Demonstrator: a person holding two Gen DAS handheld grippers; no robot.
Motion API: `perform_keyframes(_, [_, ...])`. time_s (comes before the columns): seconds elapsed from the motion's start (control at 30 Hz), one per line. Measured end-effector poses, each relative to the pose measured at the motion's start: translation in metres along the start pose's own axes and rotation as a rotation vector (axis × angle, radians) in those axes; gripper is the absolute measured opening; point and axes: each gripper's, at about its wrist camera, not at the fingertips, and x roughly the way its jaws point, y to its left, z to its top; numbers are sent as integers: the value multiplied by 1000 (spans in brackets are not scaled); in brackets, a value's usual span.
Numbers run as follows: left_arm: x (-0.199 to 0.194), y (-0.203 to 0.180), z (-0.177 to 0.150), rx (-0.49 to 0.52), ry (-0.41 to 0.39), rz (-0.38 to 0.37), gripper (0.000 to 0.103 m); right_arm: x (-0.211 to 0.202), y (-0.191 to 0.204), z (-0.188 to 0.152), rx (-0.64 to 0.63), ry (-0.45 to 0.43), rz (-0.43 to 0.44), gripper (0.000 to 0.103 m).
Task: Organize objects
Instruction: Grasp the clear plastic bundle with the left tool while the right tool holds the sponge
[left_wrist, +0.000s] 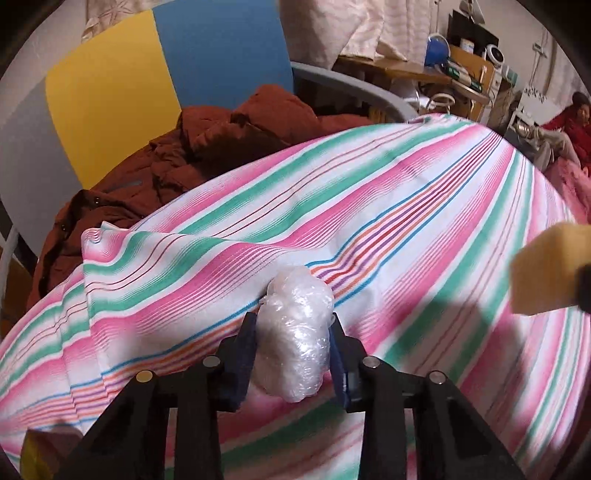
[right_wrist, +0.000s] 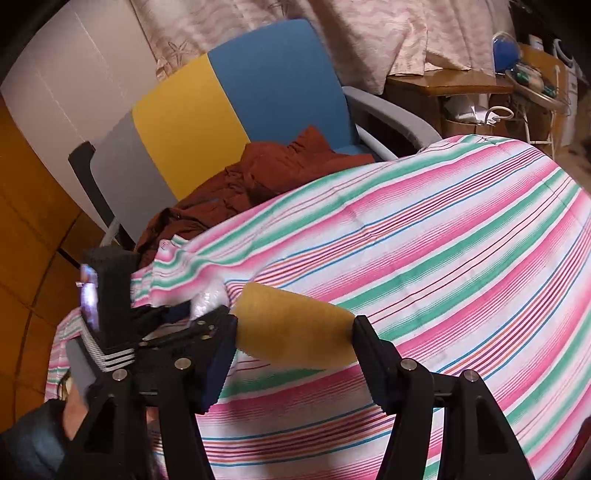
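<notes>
Plastic-wrapped bundle (left_wrist: 295, 332) sits clamped between the left gripper (left_wrist: 293, 325) fingers, above striped bedding (left_wrist: 406, 206). Right gripper (right_wrist: 291, 328), spread wider, grips a yellow sponge (right_wrist: 295, 325) lengthwise.

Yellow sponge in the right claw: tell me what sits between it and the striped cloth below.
Nothing visible does. The right claw holds the yellow sponge over bare striped cloth; the left claw, gripping a plastic-wrapped bundle, is off to its left.

A pink, green and white striped sheet (left_wrist: 388, 206) covers the surface, one corner folded over.
</notes>
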Motion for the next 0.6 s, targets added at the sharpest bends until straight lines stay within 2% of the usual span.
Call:
perform_keyframes(0.23, [-65, -5, -21, -97, -76, -56, 35, 0, 6, -3, -44, -4, 23, 63])
perform_keyframes(0.47, [-148, -4, -61, -189, -169, -100, 35, 6, 27, -15, -155, 5, 34, 63])
perform_keyframes(0.6, [-191, 14, -89, -230, -215, -83, 35, 8, 40, -23, -221, -3, 25, 63])
